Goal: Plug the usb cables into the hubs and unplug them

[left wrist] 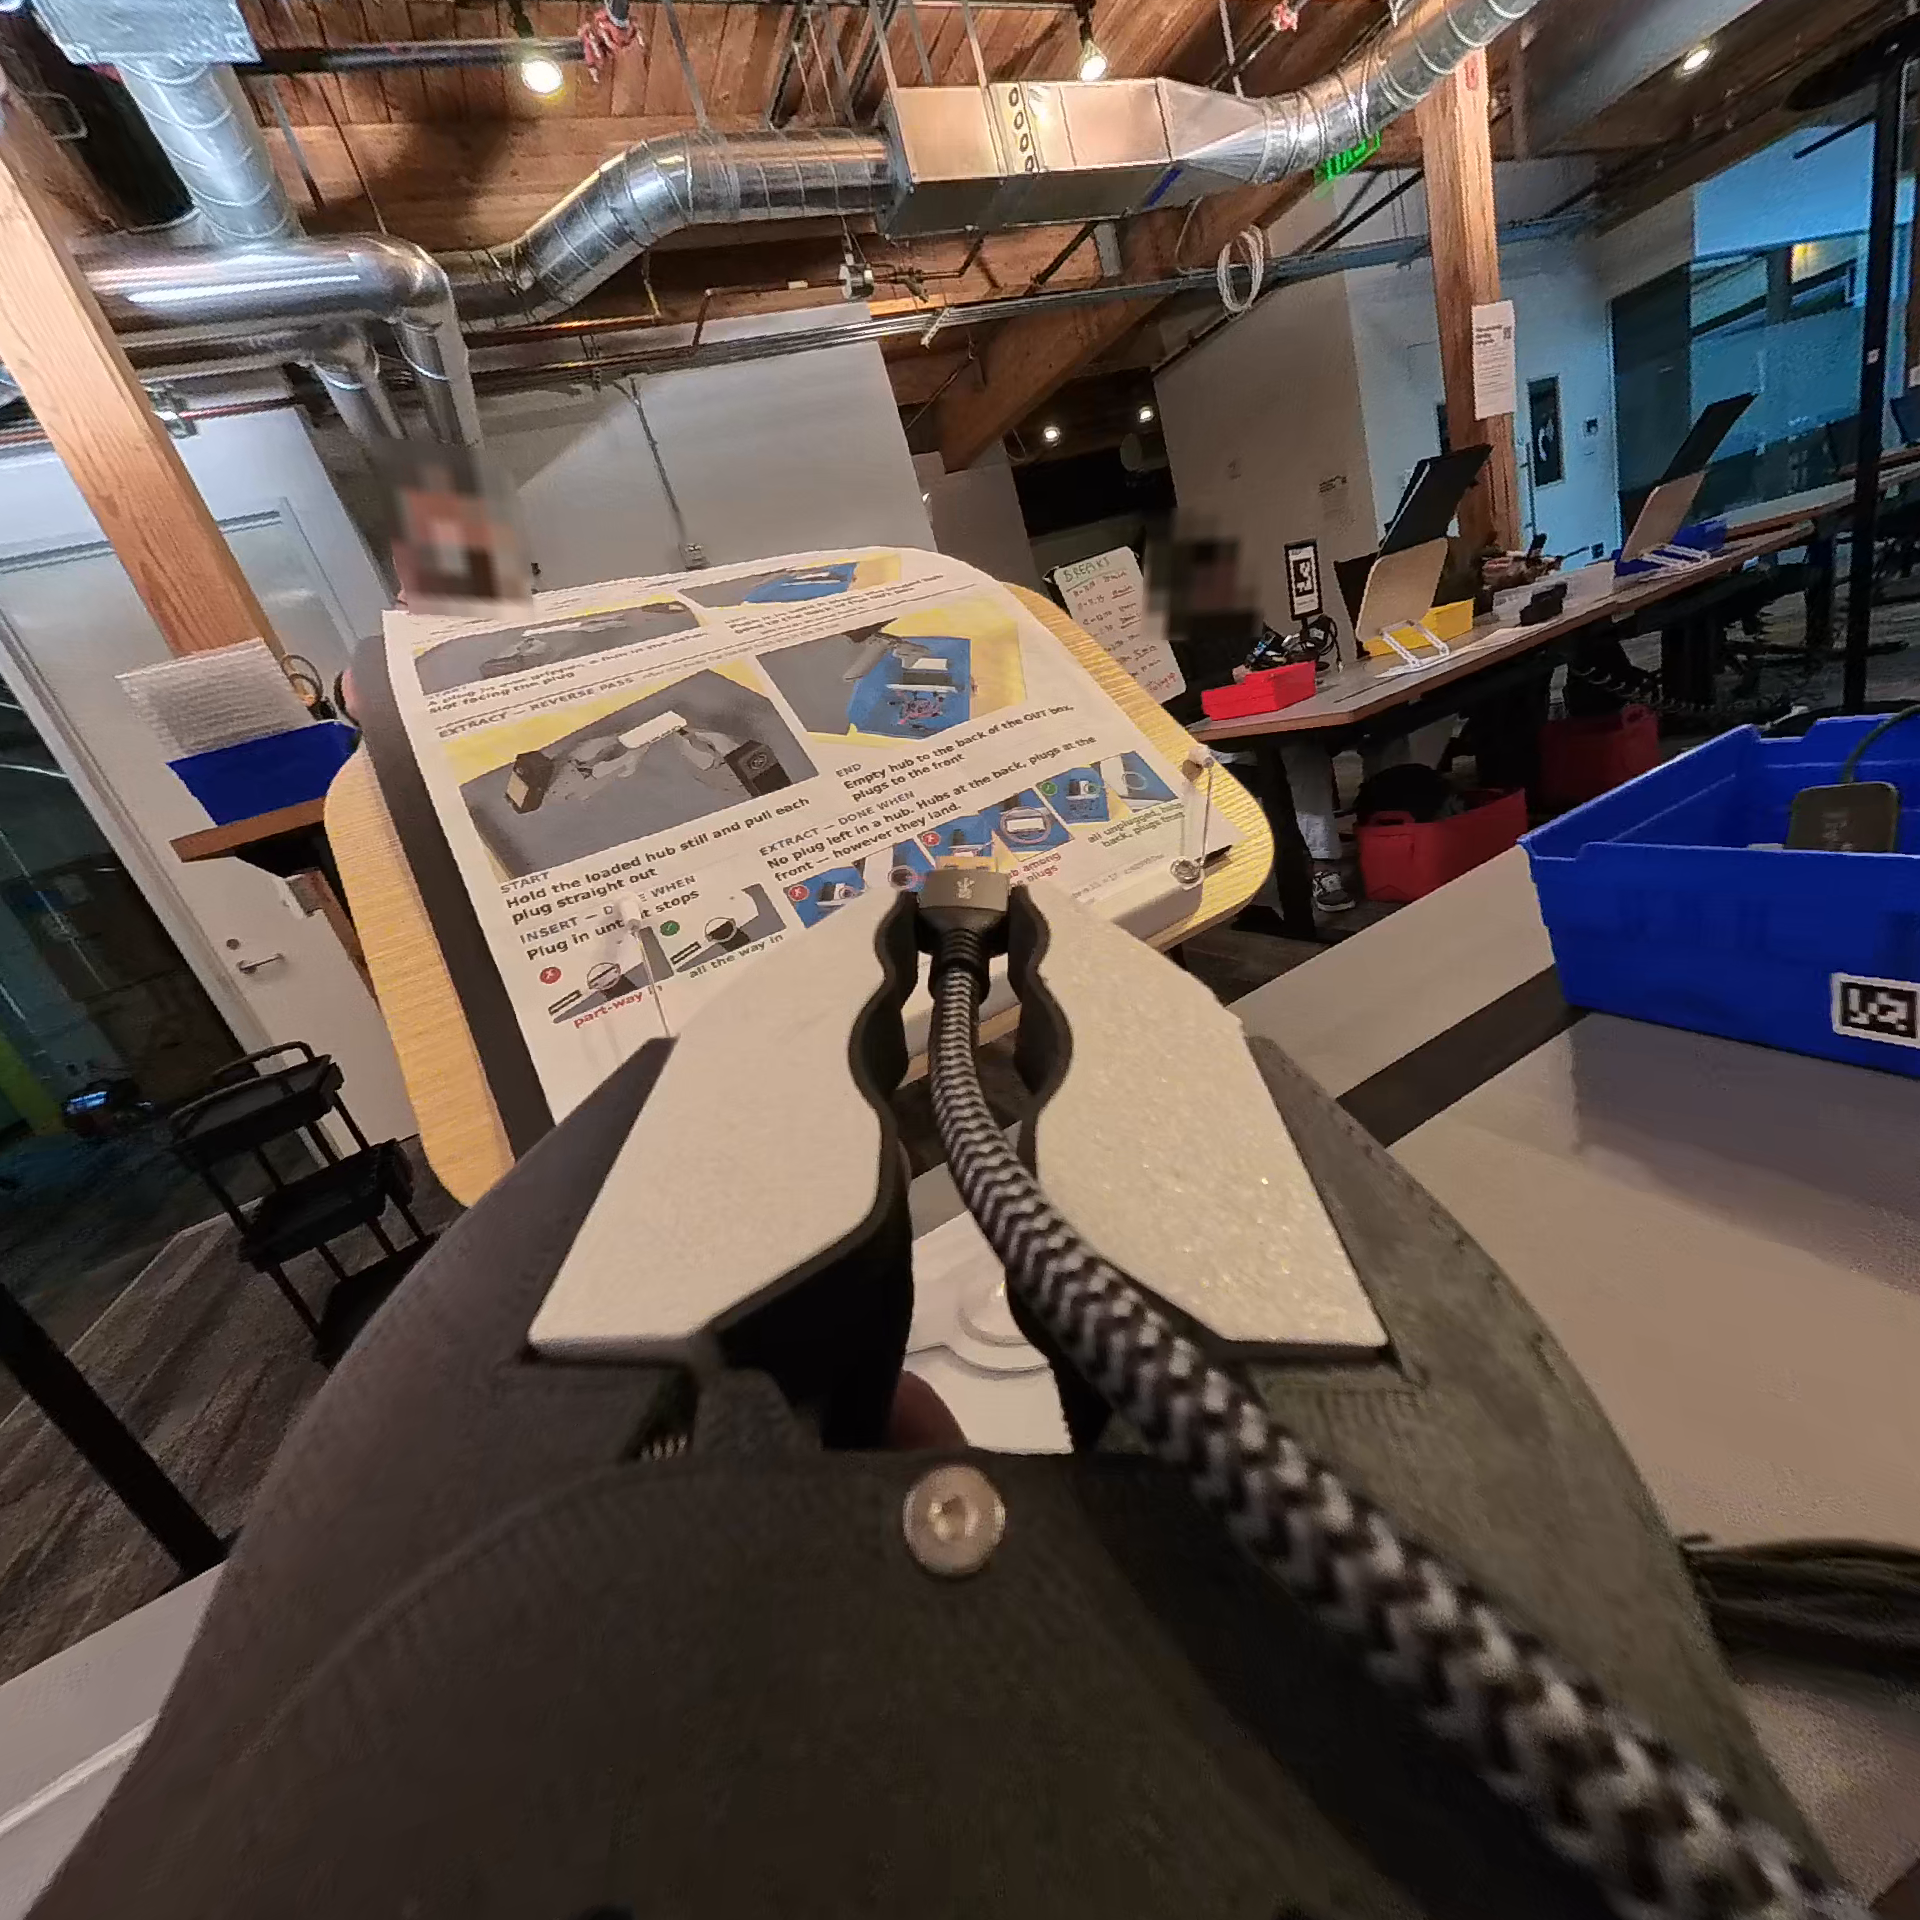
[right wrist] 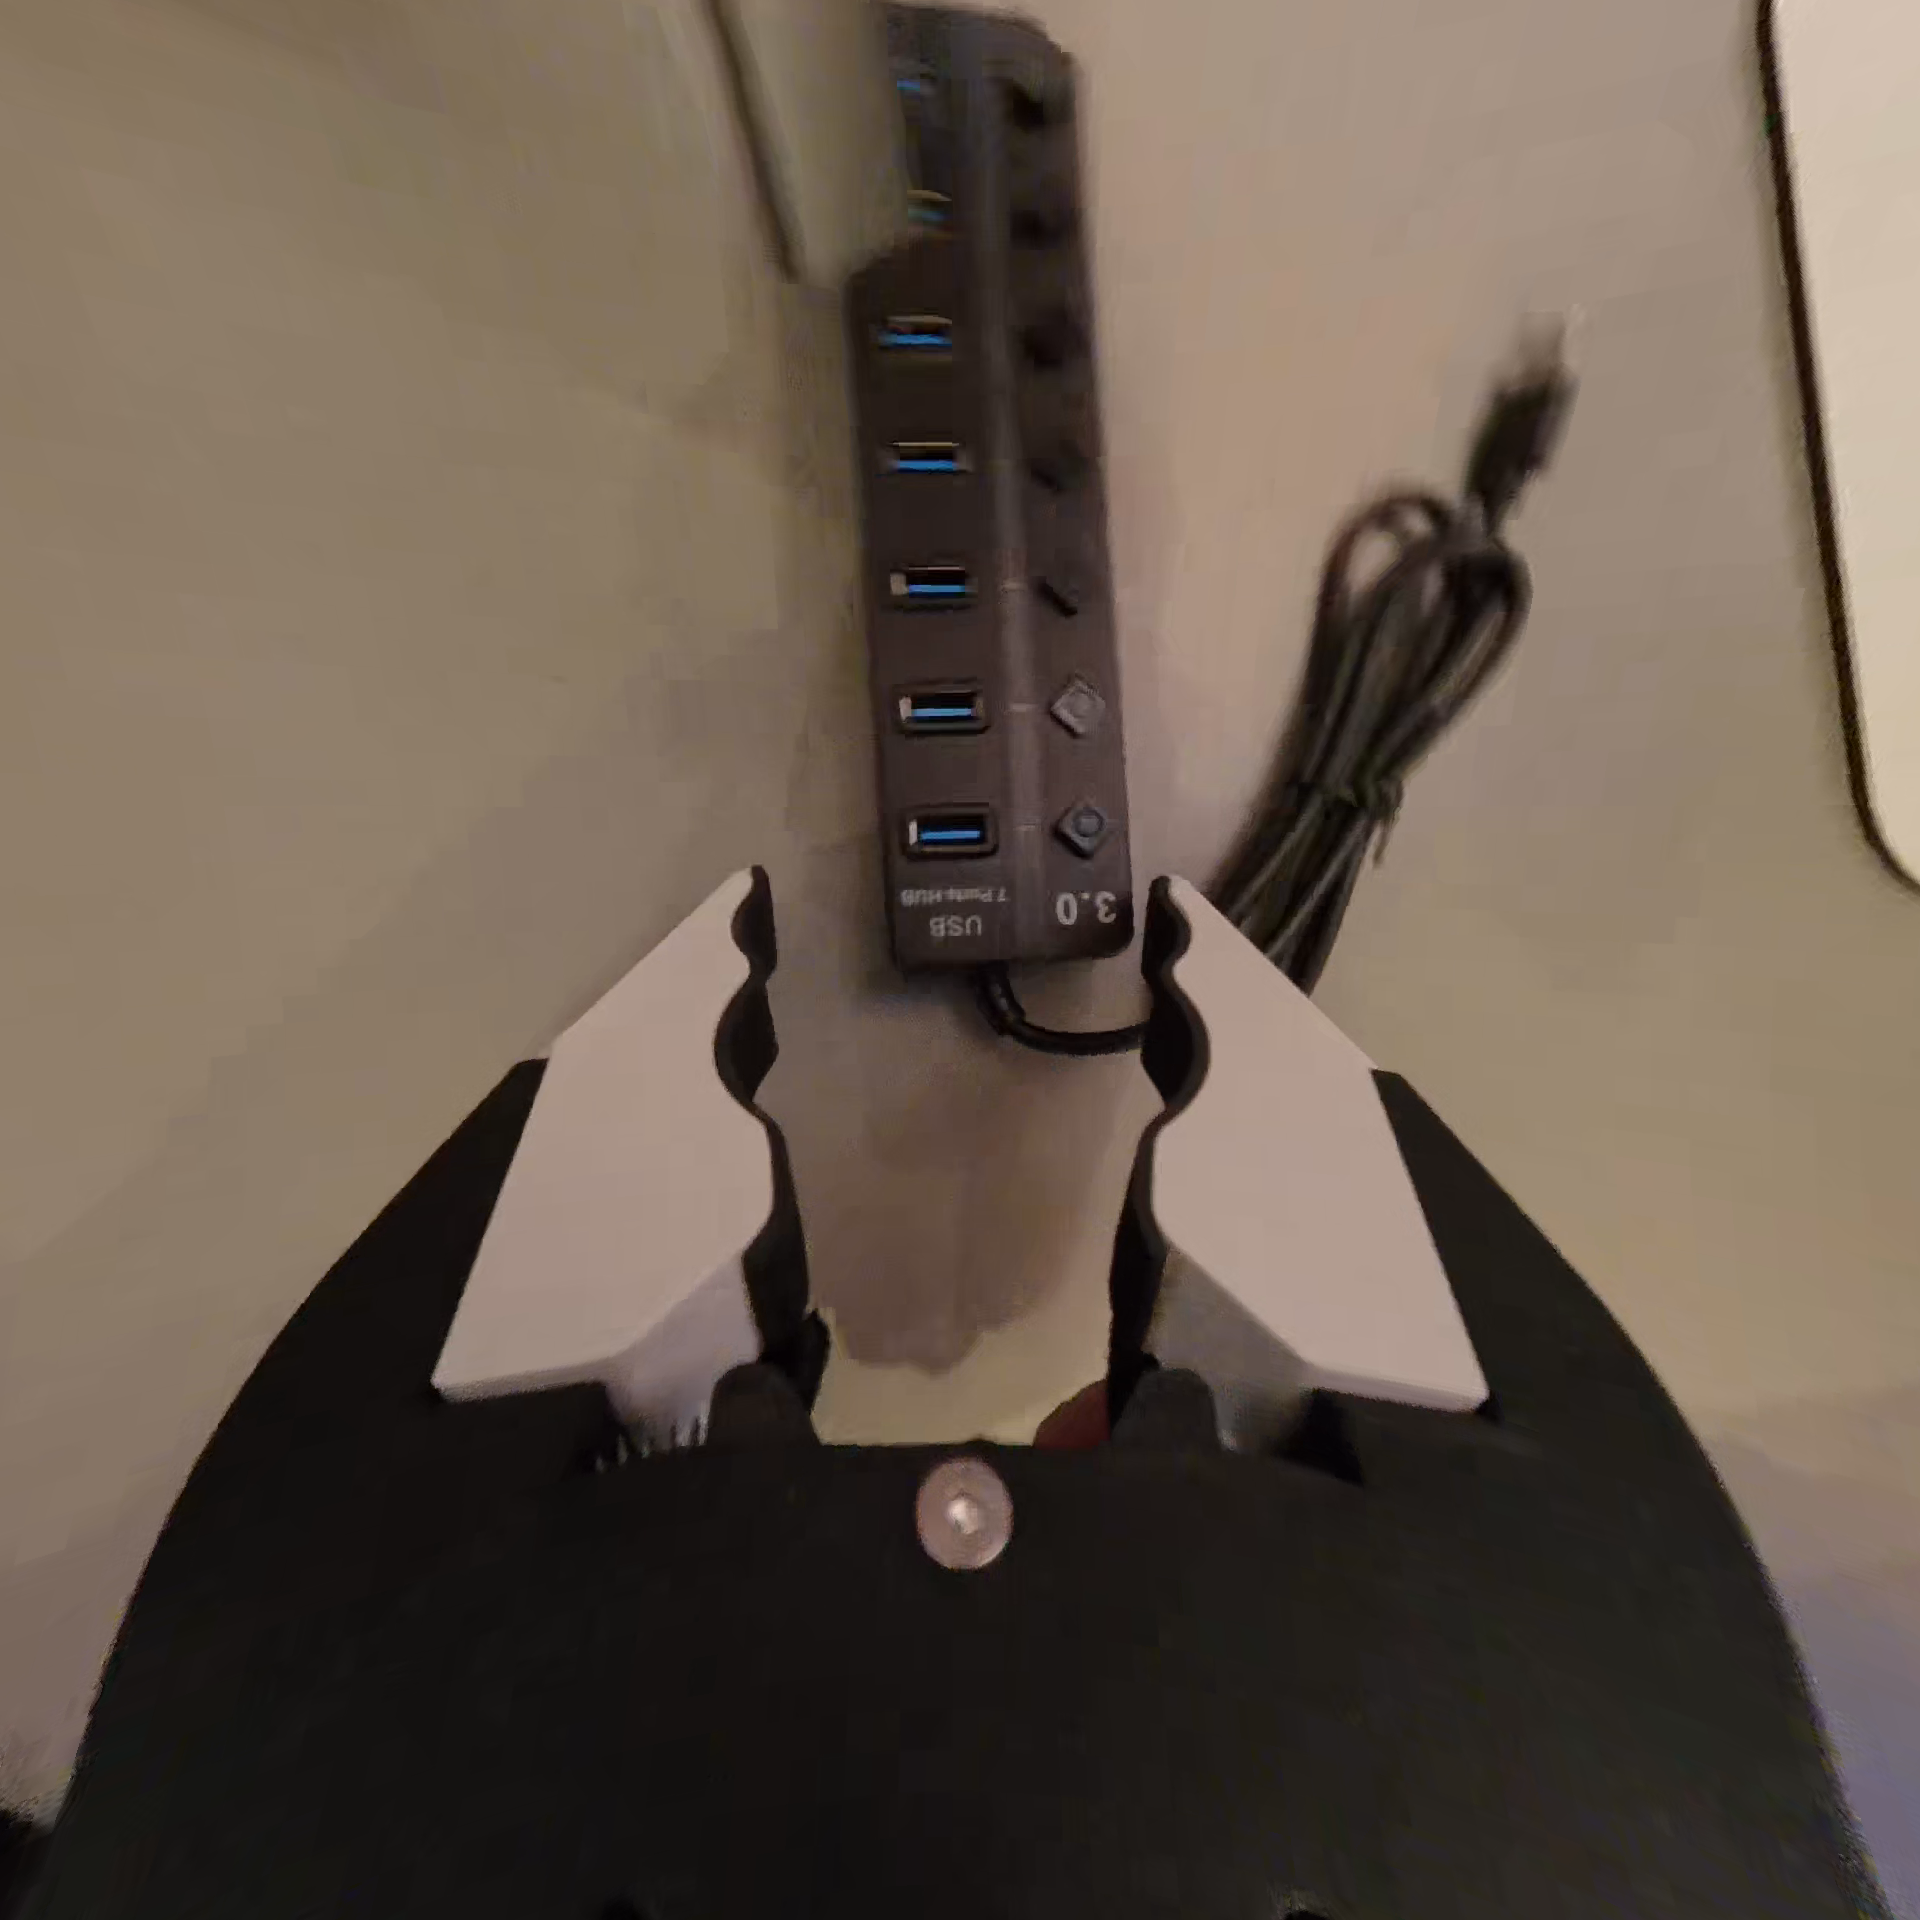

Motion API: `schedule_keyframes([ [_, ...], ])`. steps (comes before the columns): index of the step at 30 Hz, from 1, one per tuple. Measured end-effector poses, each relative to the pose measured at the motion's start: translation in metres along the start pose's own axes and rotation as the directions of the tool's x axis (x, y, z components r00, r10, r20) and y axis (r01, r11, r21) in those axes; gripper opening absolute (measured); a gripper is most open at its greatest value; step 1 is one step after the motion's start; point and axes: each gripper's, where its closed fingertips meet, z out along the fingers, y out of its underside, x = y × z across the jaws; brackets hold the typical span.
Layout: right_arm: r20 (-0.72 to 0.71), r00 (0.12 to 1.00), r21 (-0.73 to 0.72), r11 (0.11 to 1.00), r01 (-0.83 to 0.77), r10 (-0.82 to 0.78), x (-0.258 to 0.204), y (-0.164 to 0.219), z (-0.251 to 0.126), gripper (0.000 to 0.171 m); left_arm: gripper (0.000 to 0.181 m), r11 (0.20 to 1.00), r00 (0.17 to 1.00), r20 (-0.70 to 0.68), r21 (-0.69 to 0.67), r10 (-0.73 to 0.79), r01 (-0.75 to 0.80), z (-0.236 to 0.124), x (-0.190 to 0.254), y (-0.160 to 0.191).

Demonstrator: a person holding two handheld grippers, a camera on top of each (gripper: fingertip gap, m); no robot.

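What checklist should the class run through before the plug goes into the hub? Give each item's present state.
1. Left gripper shut on the USB plug: ok.
2. Plug tip juts past the fingertips: ok.
3. Braided cable trails back between the fingers, untangled: ok.
4. Right gripper holds the hub: not ok, open, its fingertips flanking the hub's near end.
5. Hub ports free: ok for those in view; far end blurred.
6. Plug lined up with a port: cannot tell.
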Motion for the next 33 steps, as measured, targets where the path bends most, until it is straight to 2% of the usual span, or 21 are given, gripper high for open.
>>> schedule_keyframes([
  [3, -0.109, 0.992, 0.099, 0.992, 0.073, -0.062, 0.005, -0.001, -0.002, 0.069, 0.017, 1.0, 1.0, -0.006, 0.005, 0.011, -0.011, -0.001, 0.005, -0.003],
  [6, -0.07, 0.996, 0.235, 0.971, -0.036, 0.054, 0.004, -0.007, 0.003, 0.066, 0.017, 1.0, 1.0, -0.01, 0.013, 0.019, -0.018, -0.002, 0.008, -0.006],
  [10, -0.083, 0.994, 0.215, 0.975, -0.058, 0.077, 0.009, -0.004, 0.014, 0.066, 0.017, 1.0, 1.0, -0.011, 0.016, 0.017, -0.016, -0.002, 0.007, -0.008],
  [12, -0.031, 0.993, 0.197, 0.975, -0.102, 0.111, 0.009, -0.004, 0.018, 0.067, 0.017, 1.0, 1.0, -0.01, 0.014, 0.012, -0.012, -0.002, 0.007, -0.006],
  [14, 0.022, 0.993, 0.193, 0.975, -0.115, 0.112, 0.005, -0.006, 0.021, 0.059, 0.017, 1.0, 1.0, -0.011, 0.014, 0.01, -0.009, -0.002, 0.006, -0.006],
  [16, 0.019, 0.996, 0.197, 0.976, -0.089, 0.087, 0.003, -0.01, 0.023, 0.051, 0.017, 1.0, 1.0, -0.01, 0.015, 0.012, -0.012, -0.002, 0.006, -0.006],
  [22, -0.031, 0.997, 0.206, 0.977, -0.058, 0.066, 0.005, -0.012, 0.021, 0.05, 0.017, 1.0, 1.0, -0.013, 0.019, 0.014, -0.013, -0.003, 0.004, -0.008],
  [25, -0.042, 0.996, 0.214, 0.975, -0.065, 0.075, 0.008, -0.013, 0.011, 0.05, 0.017, 1.0, 1.0, -0.017, 0.017, 0.019, -0.019, -0.003, 0.004, -0.008],
  [33, -0.13, 0.989, 0.25, 0.968, -0.029, 0.064, 0.036, -0.026, -0.048, 0.049, 0.017, 1.0, 0.999, -0.05, 0.004, 0.021, -0.021, -0.002, 0.01, -0.006],
])
